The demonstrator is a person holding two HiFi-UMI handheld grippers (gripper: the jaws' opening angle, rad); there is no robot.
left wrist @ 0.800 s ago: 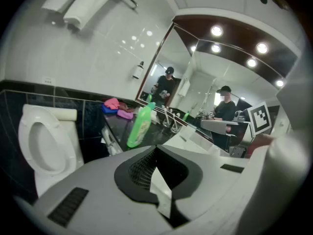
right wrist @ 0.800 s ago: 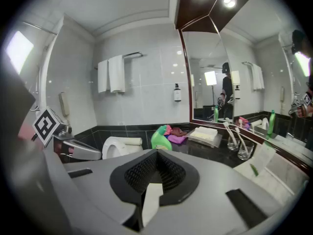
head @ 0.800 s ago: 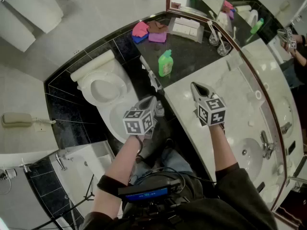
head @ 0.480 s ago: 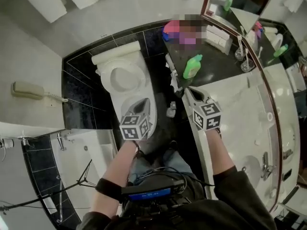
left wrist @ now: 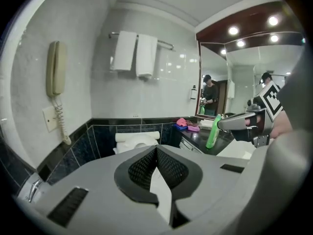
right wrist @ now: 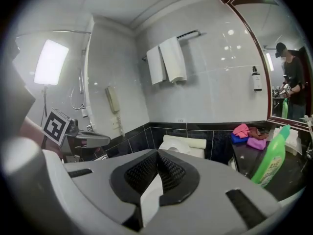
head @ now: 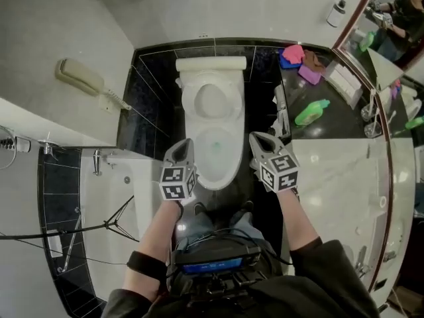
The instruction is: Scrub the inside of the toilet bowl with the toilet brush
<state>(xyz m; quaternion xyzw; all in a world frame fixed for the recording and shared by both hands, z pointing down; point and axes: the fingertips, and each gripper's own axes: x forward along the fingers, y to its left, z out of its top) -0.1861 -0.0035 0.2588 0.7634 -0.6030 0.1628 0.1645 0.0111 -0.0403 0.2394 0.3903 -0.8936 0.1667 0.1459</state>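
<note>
A white ceramic toilet [head: 213, 177], lid raised and bowl open, sits straight ahead against black tiles. Your left gripper [head: 185, 144] and right gripper [head: 257, 140] hover at either side of its near rim, fingers pressed together on nothing. What looks like the white toilet brush [head: 281, 114] stands right of the bowl, untouched. Scrubbing hasn't begun. Next, open the right fingers and reach for the brush's handle.

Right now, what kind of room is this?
A bathroom, possibly a hotel's: a white toilet, hanging towels, and a mirror above a marble counter.
</note>
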